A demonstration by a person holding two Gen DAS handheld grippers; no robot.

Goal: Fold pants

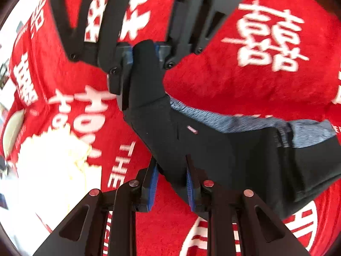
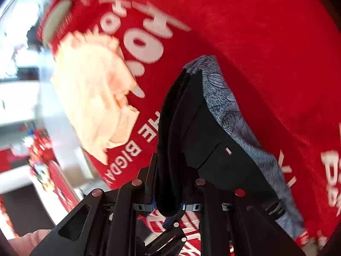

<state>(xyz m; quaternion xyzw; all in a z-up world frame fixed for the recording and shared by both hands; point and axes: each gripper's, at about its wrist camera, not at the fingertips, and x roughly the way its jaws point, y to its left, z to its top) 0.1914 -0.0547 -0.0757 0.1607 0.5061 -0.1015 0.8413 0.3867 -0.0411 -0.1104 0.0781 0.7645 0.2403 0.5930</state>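
The black pants (image 1: 234, 149) with a grey-blue patterned inside hang bunched above a red blanket (image 1: 234, 81). At the bottom of the left wrist view, my left gripper (image 1: 171, 170) is shut on a fold of the black cloth, which sits between its blue pads. My right gripper (image 1: 143, 70) comes in from the top and pinches another black corner of the pants. In the right wrist view the pants (image 2: 202, 117) rise out of my right gripper (image 2: 170, 166), which is shut on a thick roll of the fabric. The view is blurred.
The red blanket (image 2: 255, 53) with white lettering covers the surface. A crumpled cream garment (image 1: 53, 160) lies to the left of the pants, also seen as the cream garment (image 2: 91, 102). A pale oval object (image 2: 56, 19) lies at the blanket's edge. A hand (image 2: 32, 241) shows at the lower left.
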